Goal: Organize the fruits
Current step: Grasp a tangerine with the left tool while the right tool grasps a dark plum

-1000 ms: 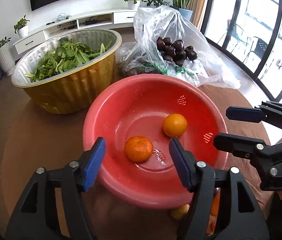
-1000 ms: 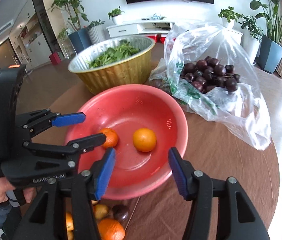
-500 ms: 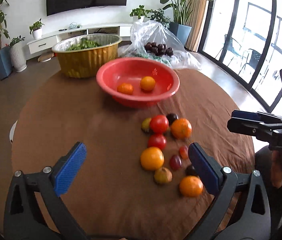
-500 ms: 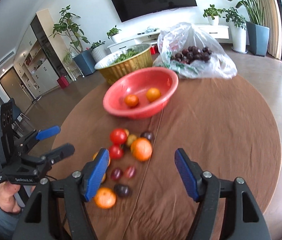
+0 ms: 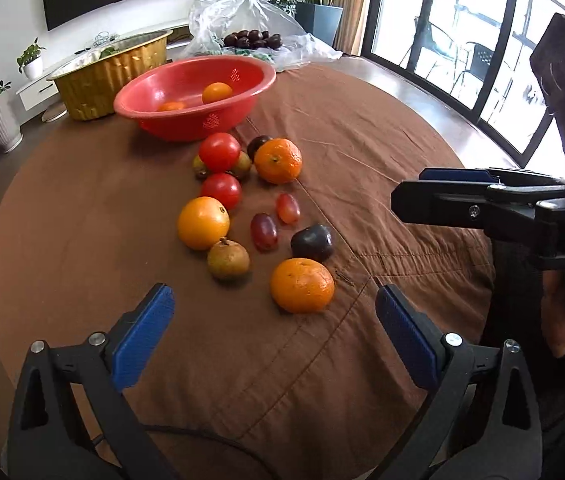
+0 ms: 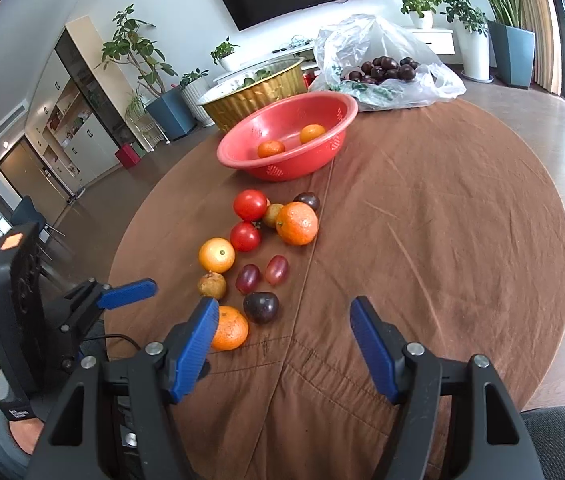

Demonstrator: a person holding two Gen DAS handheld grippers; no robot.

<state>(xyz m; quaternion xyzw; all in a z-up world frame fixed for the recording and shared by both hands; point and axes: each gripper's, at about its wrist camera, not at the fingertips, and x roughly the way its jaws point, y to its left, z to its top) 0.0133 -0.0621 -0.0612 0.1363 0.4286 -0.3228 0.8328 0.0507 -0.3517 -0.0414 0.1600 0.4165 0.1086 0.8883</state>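
Sunlight from the big windows falls on a round tabletop [image 5: 382, 152] with a brown cloth, where loose fruits lie in a small group before the red basin [image 5: 198, 92], which already holds two oranges. The left tongs [image 5: 274, 328] have just been opening and now stand wide and released, nothing between them; the nearest orange [image 5: 301, 285] lies just ahead. The right tongs [image 6: 282, 344] are also parted and carry nothing. I think the next step is to take this nearest orange. It is better to centre the pads around its widest part, close gently so it does not roll toward the dark plum [image 5: 311, 242], then lift straight up
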